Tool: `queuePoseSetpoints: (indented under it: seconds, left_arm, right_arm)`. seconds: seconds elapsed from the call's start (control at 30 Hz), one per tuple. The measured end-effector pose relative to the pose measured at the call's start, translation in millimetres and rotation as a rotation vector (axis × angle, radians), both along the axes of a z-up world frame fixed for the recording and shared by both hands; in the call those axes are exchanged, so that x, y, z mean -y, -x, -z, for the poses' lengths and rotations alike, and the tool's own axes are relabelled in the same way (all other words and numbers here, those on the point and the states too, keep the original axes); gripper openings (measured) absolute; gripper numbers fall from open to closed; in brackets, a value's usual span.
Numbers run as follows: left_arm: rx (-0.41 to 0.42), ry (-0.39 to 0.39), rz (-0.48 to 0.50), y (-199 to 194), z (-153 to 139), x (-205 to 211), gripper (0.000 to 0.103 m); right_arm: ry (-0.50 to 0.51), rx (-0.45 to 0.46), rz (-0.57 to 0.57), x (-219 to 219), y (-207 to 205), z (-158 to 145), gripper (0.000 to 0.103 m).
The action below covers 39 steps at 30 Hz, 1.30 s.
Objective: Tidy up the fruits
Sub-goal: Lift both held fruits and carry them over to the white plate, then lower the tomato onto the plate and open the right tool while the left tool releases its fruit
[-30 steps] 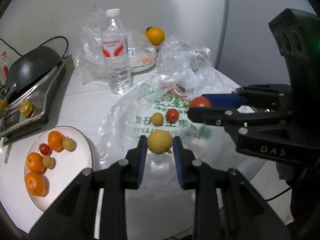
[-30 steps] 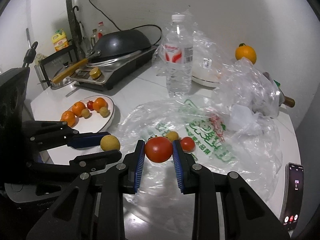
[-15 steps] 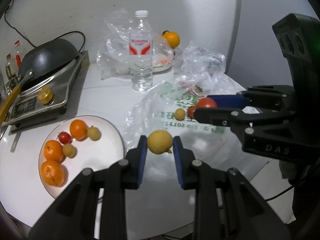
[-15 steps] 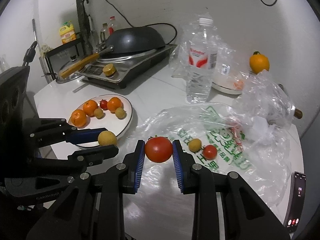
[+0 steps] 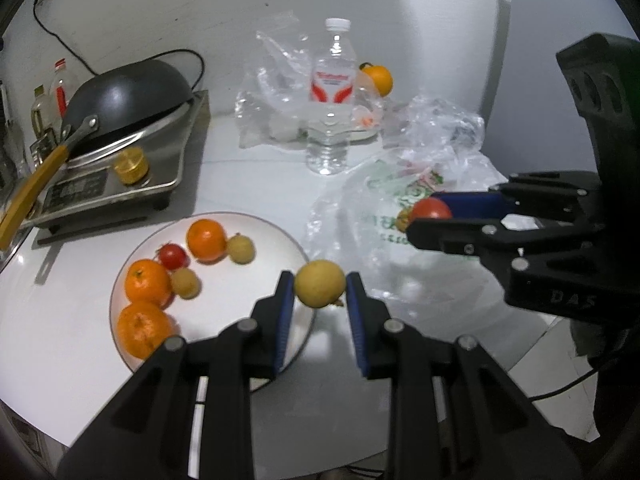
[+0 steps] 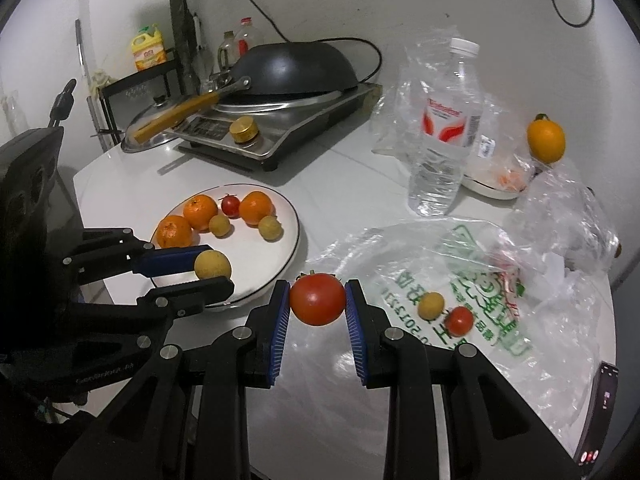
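Note:
My left gripper (image 5: pixel 320 294) is shut on a yellow round fruit (image 5: pixel 319 283), held above the right rim of the white plate (image 5: pixel 276 236); it also shows in the right wrist view (image 6: pixel 212 265). My right gripper (image 6: pixel 317 308) is shut on a red tomato (image 6: pixel 317 299), held above the edge of the clear plastic bag (image 6: pixel 472 280). The plate holds three oranges, a small tomato and two small yellow fruits. A small yellow fruit (image 6: pixel 431 306) and a small tomato (image 6: pixel 459 321) lie on the bag.
A water bottle (image 6: pixel 446 132) stands behind the bag. An orange (image 6: pixel 545 142) sits by a dish at the back right. A cooker with a black wok (image 6: pixel 288 70) is at the back left. A phone (image 6: pixel 600 416) lies at the table's right edge.
Both grippers have moved left with their fruits. The left gripper's yellow fruit has gone from over the plastic bag to the plate's rim, and the plate now looks nearer.

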<state>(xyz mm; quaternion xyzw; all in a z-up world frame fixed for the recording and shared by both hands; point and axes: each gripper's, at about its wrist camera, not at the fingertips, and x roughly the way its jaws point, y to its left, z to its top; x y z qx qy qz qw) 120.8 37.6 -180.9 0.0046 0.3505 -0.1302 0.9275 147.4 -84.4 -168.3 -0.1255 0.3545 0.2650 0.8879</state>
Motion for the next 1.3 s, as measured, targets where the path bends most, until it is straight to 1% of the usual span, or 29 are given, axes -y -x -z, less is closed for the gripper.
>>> queuePoseSetpoints:
  seconds: [0.47, 0.63, 0.9, 1.2, 1.3]
  left_arm:
    - [-0.016, -0.021, -0.047, -23, 15, -36, 0.027]
    - [-0.039, -0.039, -0.066, -37, 24, -45, 0.027]
    - [-0.062, -0.096, -0.073, -57, 35, -44, 0.027]
    - [-0.081, -0.115, -0.086, -73, 43, -43, 0.028]
    - [-0.083, -0.108, -0.088, -75, 44, -45, 0.028]
  right_arm:
    - [0.019, -0.04, -0.039, -37, -23, 15, 0.03]
    - [0.014, -0.057, -0.055, -47, -34, 21, 0.03]
    - [0.009, -0.085, -0.078, -57, -51, 34, 0.03]
    - [0.006, -0.102, -0.105, -65, -67, 42, 0.03]
    - [0.013, -0.103, -0.121, -70, -68, 43, 0.03]
